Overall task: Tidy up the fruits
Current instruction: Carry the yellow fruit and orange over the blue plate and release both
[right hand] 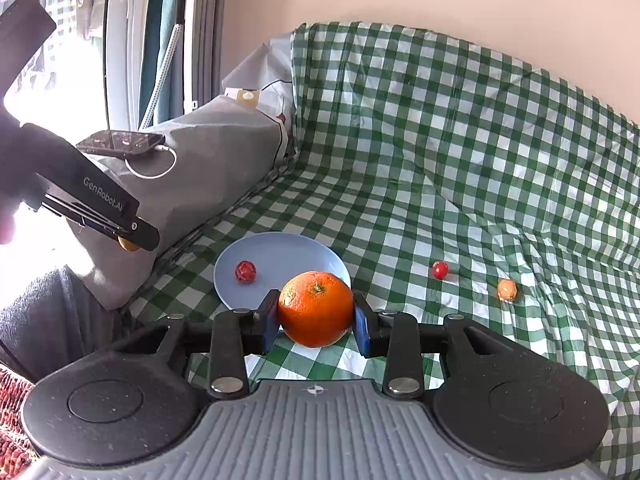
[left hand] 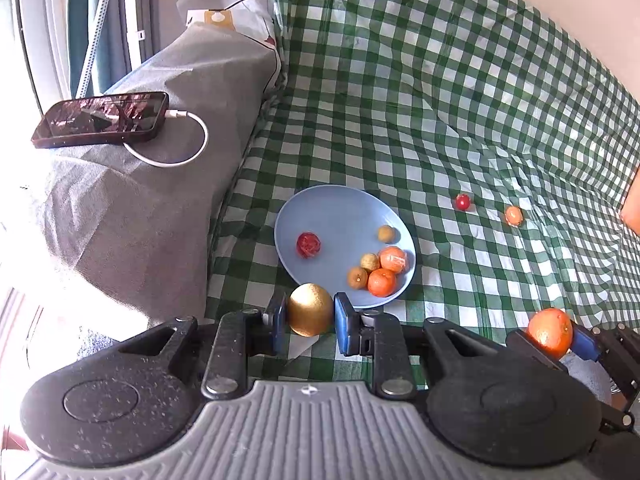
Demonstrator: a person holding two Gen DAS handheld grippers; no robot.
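Note:
My left gripper (left hand: 310,316) is shut on a golden-brown round fruit (left hand: 310,309), held just in front of the near rim of a blue plate (left hand: 340,216). The plate holds a red fruit (left hand: 308,245), two oranges (left hand: 382,282) and small brown fruits (left hand: 357,278). My right gripper (right hand: 316,316) is shut on a large orange (right hand: 315,308) just in front of the plate (right hand: 280,256); it also shows in the left wrist view (left hand: 550,332). A small red fruit (left hand: 463,201) and a small orange fruit (left hand: 513,215) lie loose on the checked cloth.
A green-and-white checked cloth (left hand: 440,100) covers the sofa seat and back. A grey cushion (left hand: 140,200) at the left carries a phone (left hand: 100,119) with a white charging cable. The left gripper's body (right hand: 80,192) shows at the left of the right wrist view.

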